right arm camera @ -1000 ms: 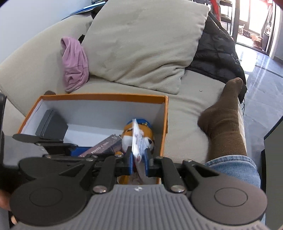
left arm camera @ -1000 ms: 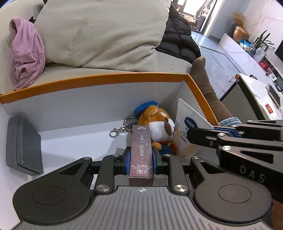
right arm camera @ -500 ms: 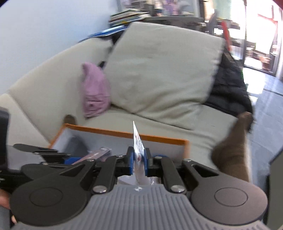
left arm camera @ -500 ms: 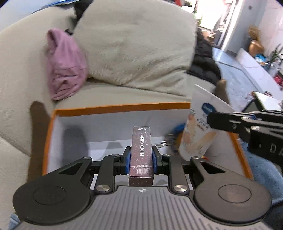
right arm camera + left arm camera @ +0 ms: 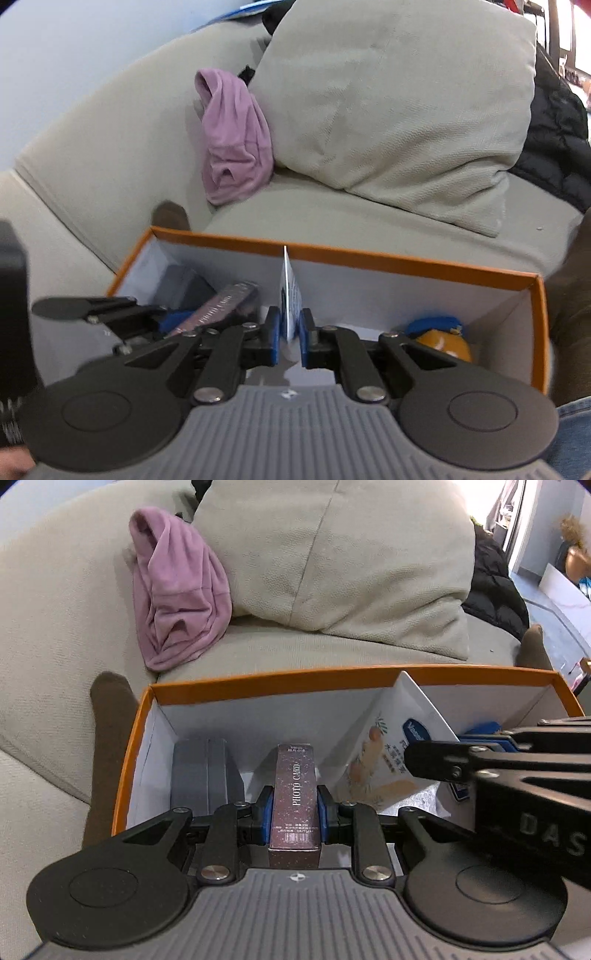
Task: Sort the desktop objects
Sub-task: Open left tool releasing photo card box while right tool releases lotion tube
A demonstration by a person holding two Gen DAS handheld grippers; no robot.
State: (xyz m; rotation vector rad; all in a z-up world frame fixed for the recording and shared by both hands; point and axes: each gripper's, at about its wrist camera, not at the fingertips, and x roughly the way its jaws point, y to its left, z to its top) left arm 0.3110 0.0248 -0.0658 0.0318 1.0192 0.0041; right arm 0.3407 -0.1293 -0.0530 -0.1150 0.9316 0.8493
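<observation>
Left gripper (image 5: 294, 814) clamping a maroon photo card box (image 5: 294, 797) above the orange box (image 5: 280, 675), right gripper (image 5: 287, 341) alongside pinching a white packet (image 5: 289, 295) upright.

Beige fabric sofa (image 5: 55, 627) w/ big matching cushion (image 5: 332, 554) propped on backrest. Pink cloth (image 5: 177, 594) bunched beside it, black puffer jacket (image 5: 557, 140) to the right. Pale blue wall (image 5: 55, 55) behind; bright daylight far right.
</observation>
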